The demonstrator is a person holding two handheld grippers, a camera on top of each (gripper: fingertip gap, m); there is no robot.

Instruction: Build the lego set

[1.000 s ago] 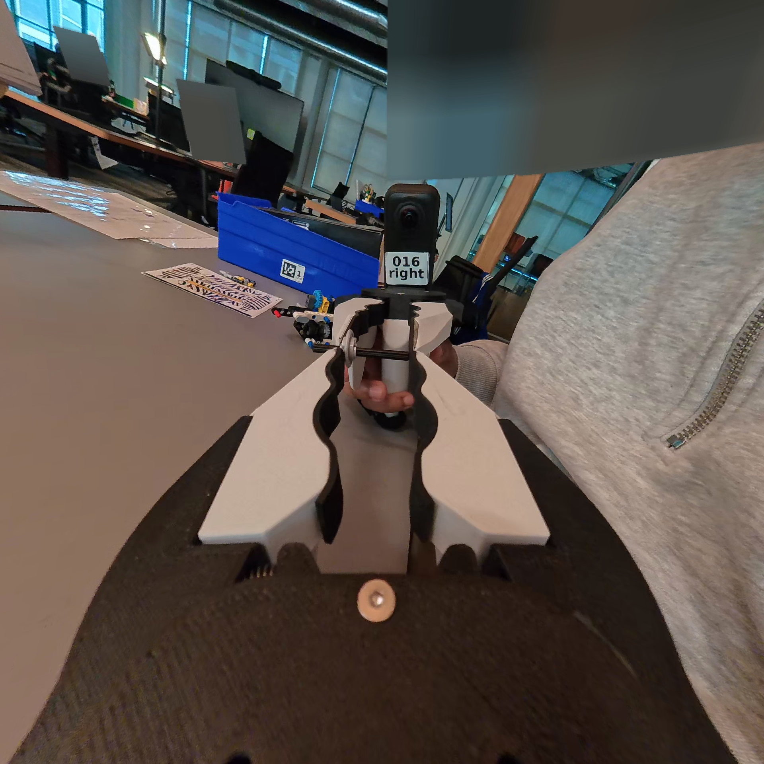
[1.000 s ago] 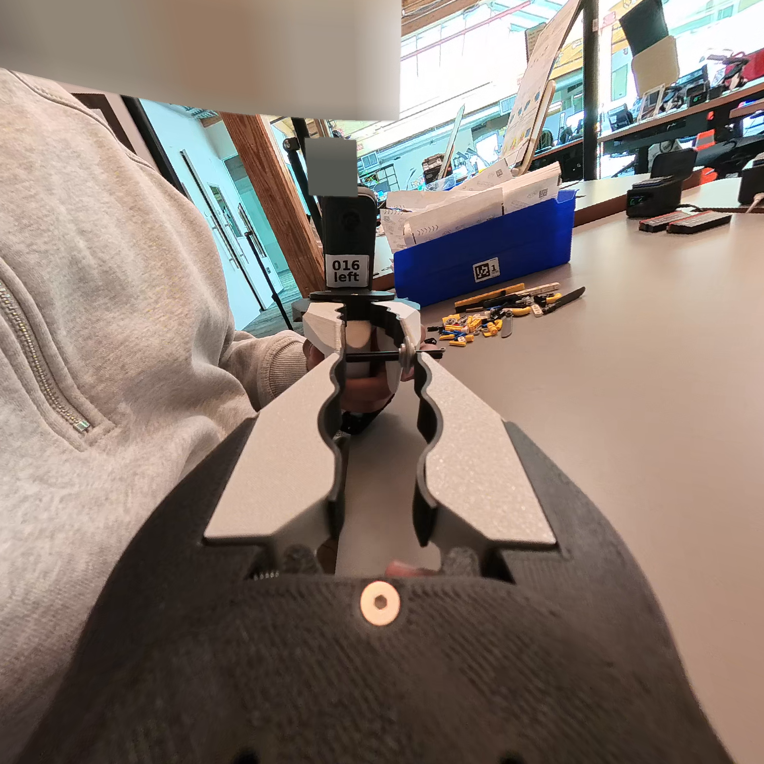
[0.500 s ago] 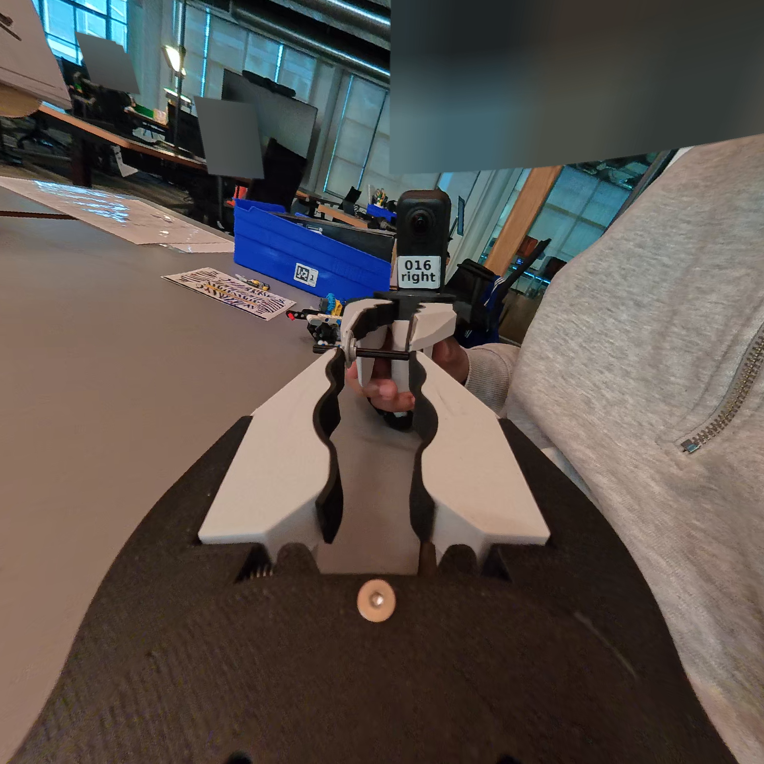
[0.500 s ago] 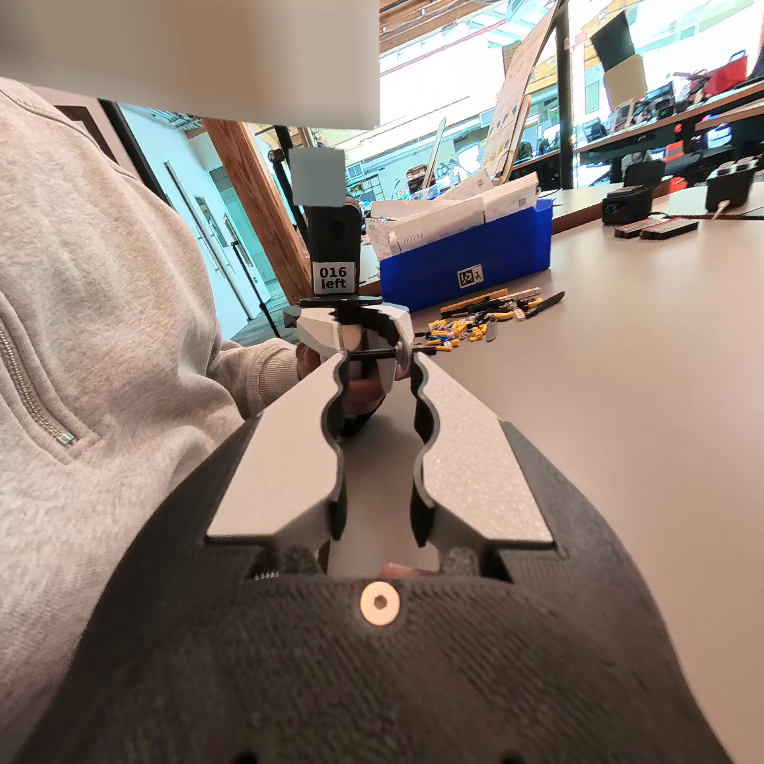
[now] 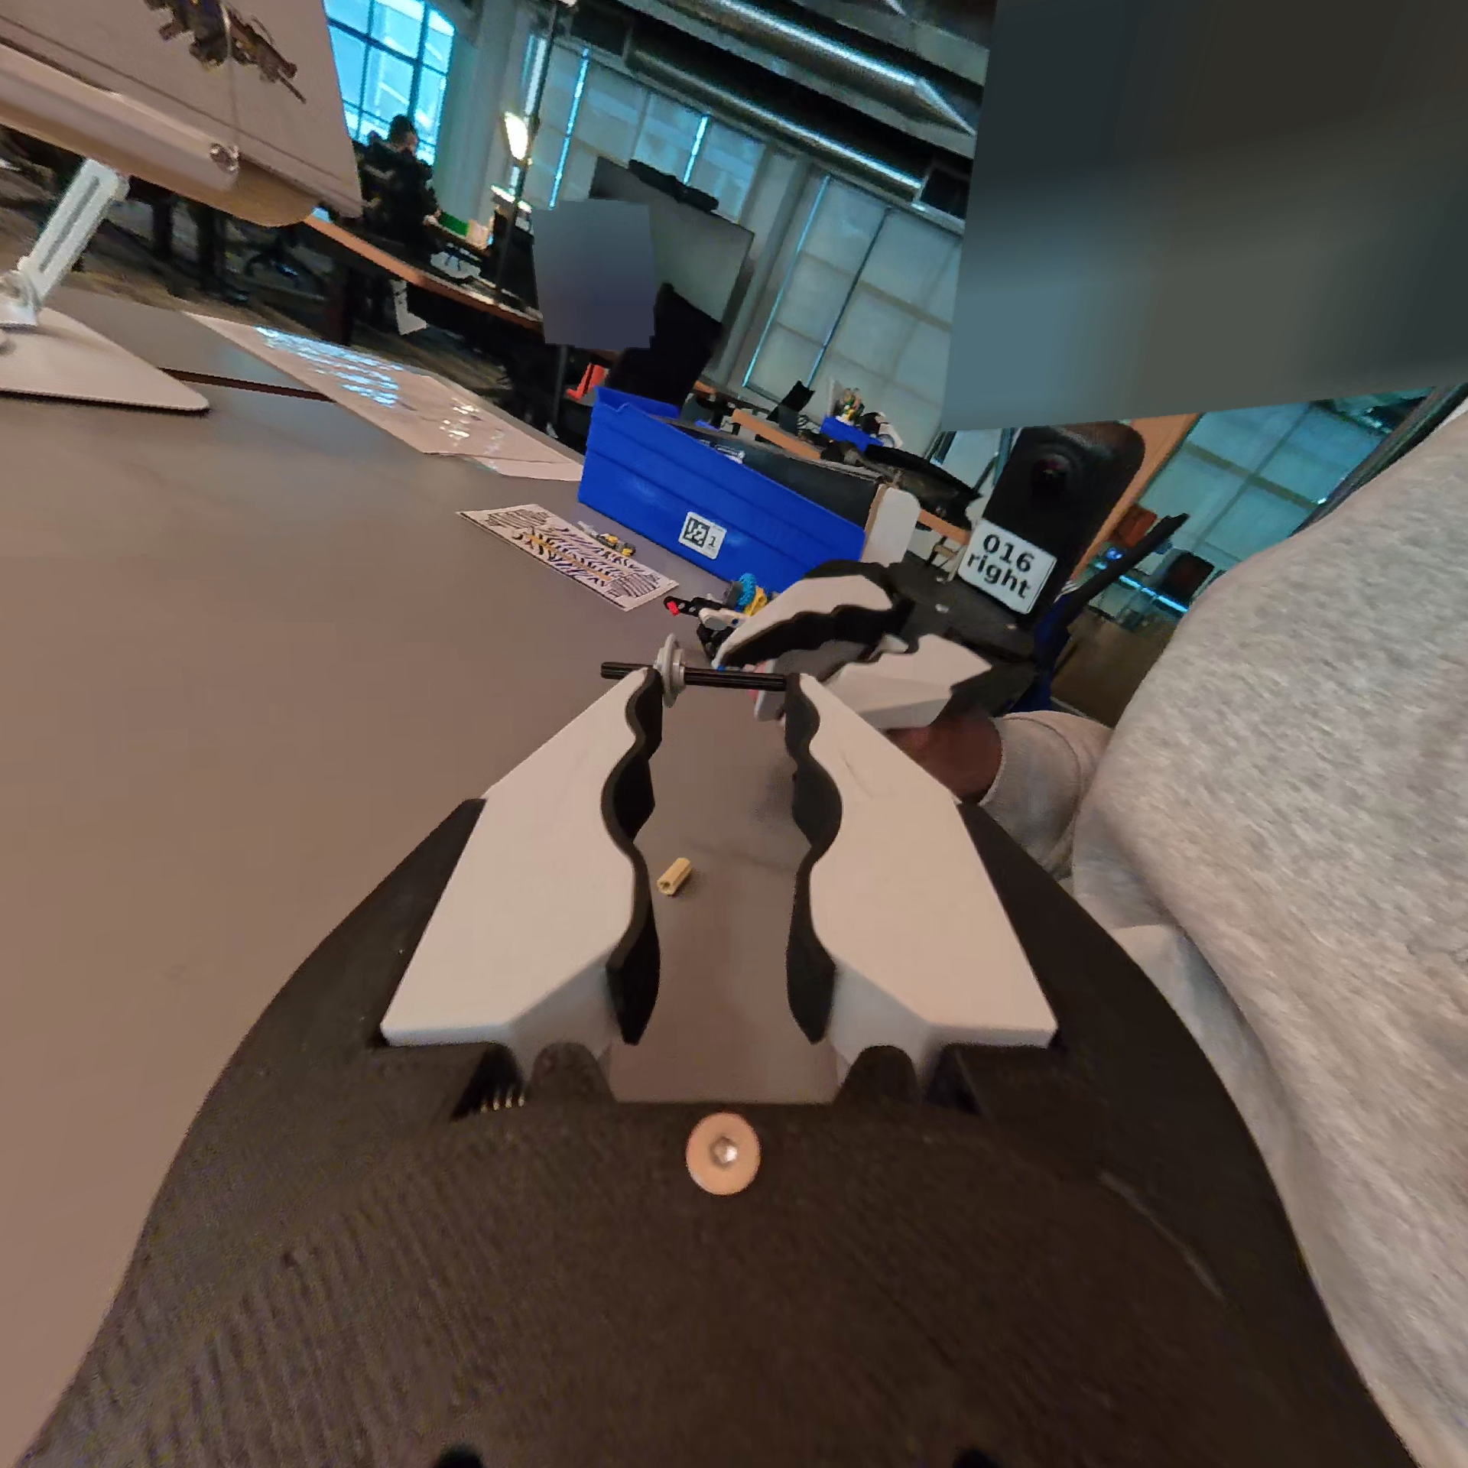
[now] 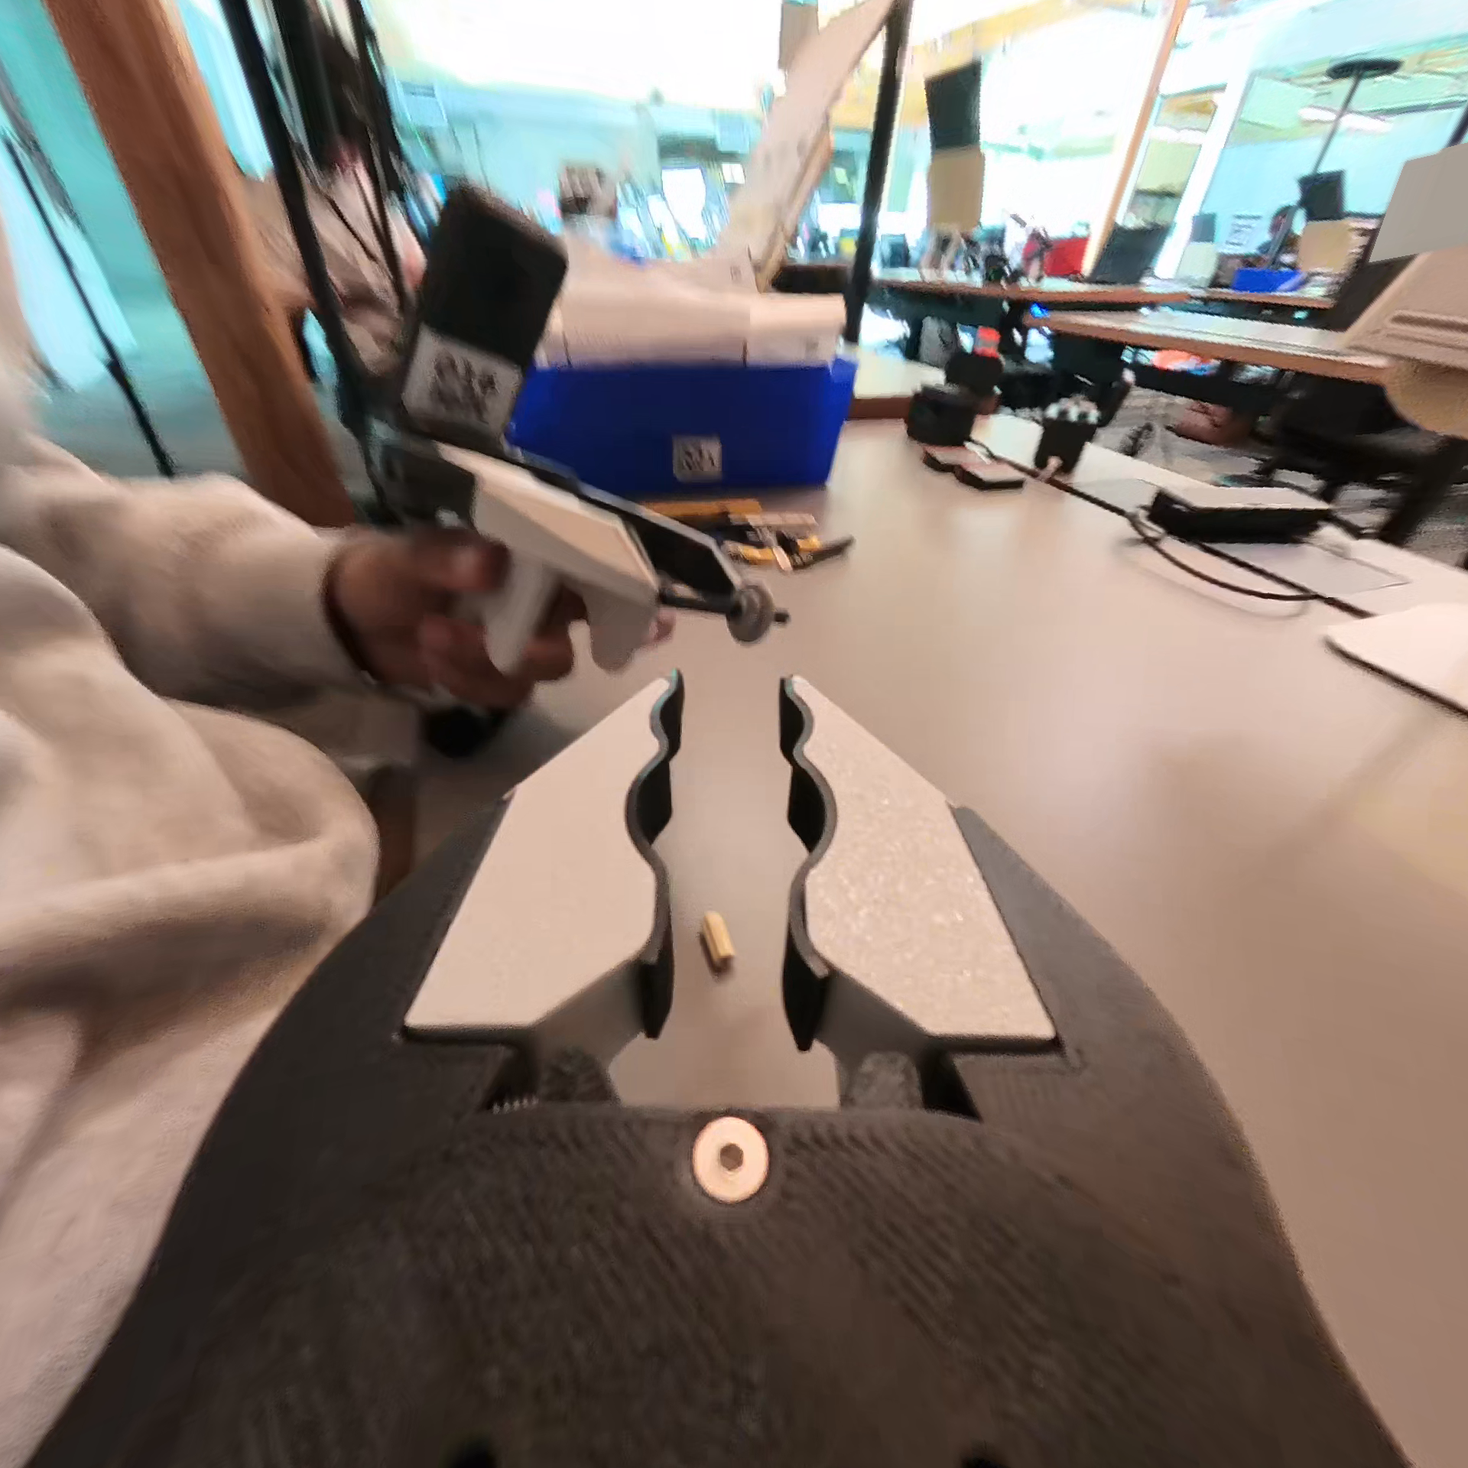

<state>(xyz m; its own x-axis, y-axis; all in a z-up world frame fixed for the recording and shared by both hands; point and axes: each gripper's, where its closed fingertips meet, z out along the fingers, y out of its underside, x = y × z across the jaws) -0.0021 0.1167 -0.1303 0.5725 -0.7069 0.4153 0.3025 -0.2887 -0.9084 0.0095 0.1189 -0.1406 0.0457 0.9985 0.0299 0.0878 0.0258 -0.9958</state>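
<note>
Between the two grippers, on the bare grey surface [image 5: 238, 675], a small tan cylindrical lego connector [image 5: 674, 877] is lying loose, touching neither tool. The left gripper [image 5: 719, 687] is holding a thin black lego axle [image 5: 699, 677] crosswise at its tips, with a small grey round bushing [image 5: 671, 666] threaded on the axle just inside one jaw; the jaws are standing only as far apart as the axle is long, pinching it end to end. The right gripper [image 6: 731, 687] is carrying nothing, its jaws partly open with the tan connector [image 6: 716, 941] showing on the surface through the gap. In the right wrist view, which is blurred, the person's hand [image 6: 445, 612] is gripping the left tool's handle.

Toward the far edge of the surface a blue plastic bin [image 5: 715, 508] is sitting, with a striped sticker sheet [image 5: 568, 554] and a small multicoloured part-built lego assembly [image 5: 719, 608] in front of it, and on its other side a scatter of yellow and black loose lego pieces [image 6: 755, 532].

Judging from this, the tan connector probably belongs on the axle and is now off it. An end-to-end pinch gives poor hold, so any sideways push while re-threading could pop the axle free or slide the bushing off. The connector is round and could roll away when the open jaws are closing on it.
</note>
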